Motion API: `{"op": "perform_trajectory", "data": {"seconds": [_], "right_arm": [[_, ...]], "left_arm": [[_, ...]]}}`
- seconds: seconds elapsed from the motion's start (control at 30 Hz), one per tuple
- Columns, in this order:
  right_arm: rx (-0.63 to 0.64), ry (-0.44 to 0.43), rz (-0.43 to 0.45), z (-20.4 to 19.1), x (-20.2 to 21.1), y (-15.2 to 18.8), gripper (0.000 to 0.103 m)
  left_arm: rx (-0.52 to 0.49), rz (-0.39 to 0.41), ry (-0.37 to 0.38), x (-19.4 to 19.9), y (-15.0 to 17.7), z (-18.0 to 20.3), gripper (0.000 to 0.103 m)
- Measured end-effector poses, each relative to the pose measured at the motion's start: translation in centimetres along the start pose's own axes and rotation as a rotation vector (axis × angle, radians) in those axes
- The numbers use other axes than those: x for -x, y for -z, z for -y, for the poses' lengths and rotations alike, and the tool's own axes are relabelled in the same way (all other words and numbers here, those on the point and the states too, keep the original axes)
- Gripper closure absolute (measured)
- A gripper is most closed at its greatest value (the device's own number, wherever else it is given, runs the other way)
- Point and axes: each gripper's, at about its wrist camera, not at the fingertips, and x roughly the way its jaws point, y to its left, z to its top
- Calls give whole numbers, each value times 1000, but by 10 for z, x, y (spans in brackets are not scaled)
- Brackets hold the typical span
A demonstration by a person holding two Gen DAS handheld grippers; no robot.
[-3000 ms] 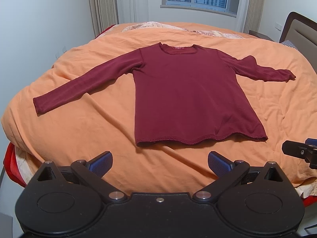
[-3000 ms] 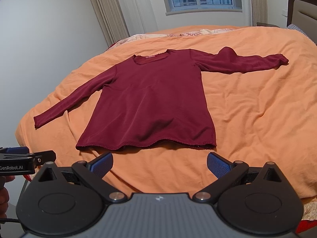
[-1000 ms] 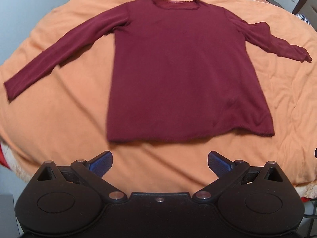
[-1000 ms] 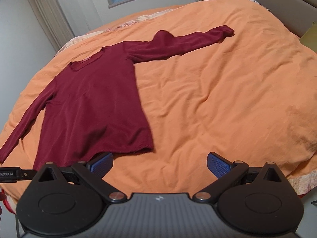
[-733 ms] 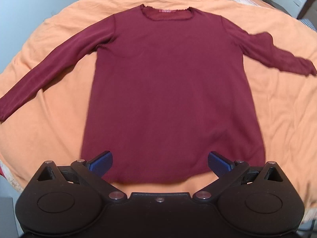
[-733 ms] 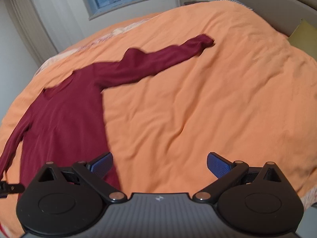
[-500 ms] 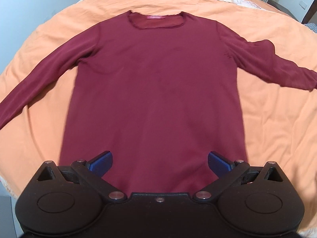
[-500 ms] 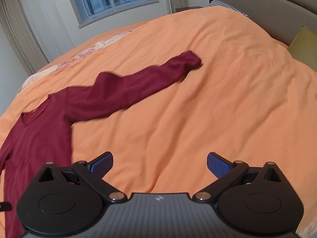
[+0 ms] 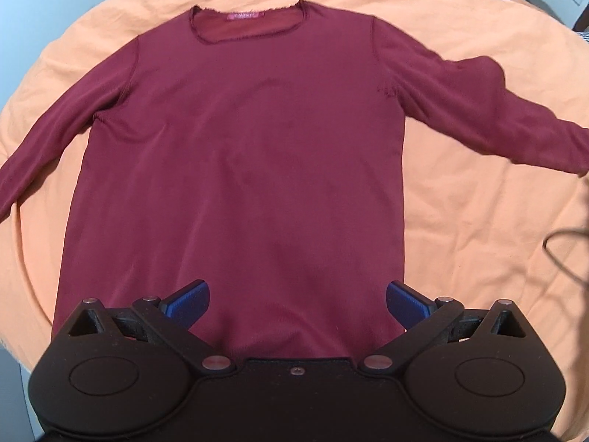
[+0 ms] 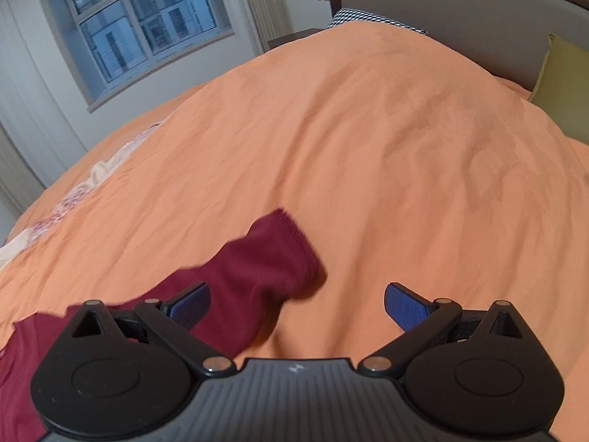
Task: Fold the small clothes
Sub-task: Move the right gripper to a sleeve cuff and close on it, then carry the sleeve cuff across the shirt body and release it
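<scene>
L gripper (image 9: pixel 296 300) hangs over the lower body of the maroon long-sleeve top (image 9: pixel 239 154), blue pads wide apart, nothing between them; hem hidden under the gripper body. Top lies flat, front up, on the orange duvet (image 9: pixel 478 228) of the bed, neckline (image 9: pixel 248 24) w/ a pink label toward the far edge, both sleeves spread out to the sides. A thin dark cable (image 9: pixel 563 250) loops on the duvet at the right edge of the left wrist view.

R gripper (image 10: pixel 296 300) also open, empty, low over the right sleeve cuff (image 10: pixel 283 254); its left pad is above the sleeve, right pad above bare duvet. Farther: checkered pillow (image 10: pixel 371 18), headboard (image 10: pixel 460 3), olive cushion (image 10: pixel 563 88), window (image 10: pixel 143 18).
</scene>
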Motion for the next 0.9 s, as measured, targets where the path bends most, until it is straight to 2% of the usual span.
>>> {"op": "perform_trajectory", "data": {"seconds": [0.13,0.2,0.27,0.3,0.33,0.4,0.43,0.5,0.67,0.9], "right_arm": [[26,35,-5,-6,-26,-16,17],[63,64,-5,-11,-36,-18,22],[108,70,-10,-16,-42,-17,32],[134,75,-21,-19,-43,-16,45],[158,80,-32,-22,-45,-15,62],[182,61,-39,-24,-43,-14,80],[184,59,-35,-25,-41,-15,86],[175,59,-11,-23,-35,-19,91],[118,130,70,-16,-5,-35,92],[152,80,60,-19,18,-36,92]], "left_arm": [[25,-23,-8,-4,2,1,1],[28,-28,-19,-5,2,2,1],[29,-31,-29,-6,2,4,1],[31,-32,-29,-6,2,5,1],[34,-32,-27,-6,2,5,1],[35,-31,-23,-5,1,6,1],[34,-28,-23,-4,1,7,1],[30,-21,-21,-2,1,8,1],[36,-1,-10,4,-1,4,1],[60,26,21,12,-2,-12,1]]}}
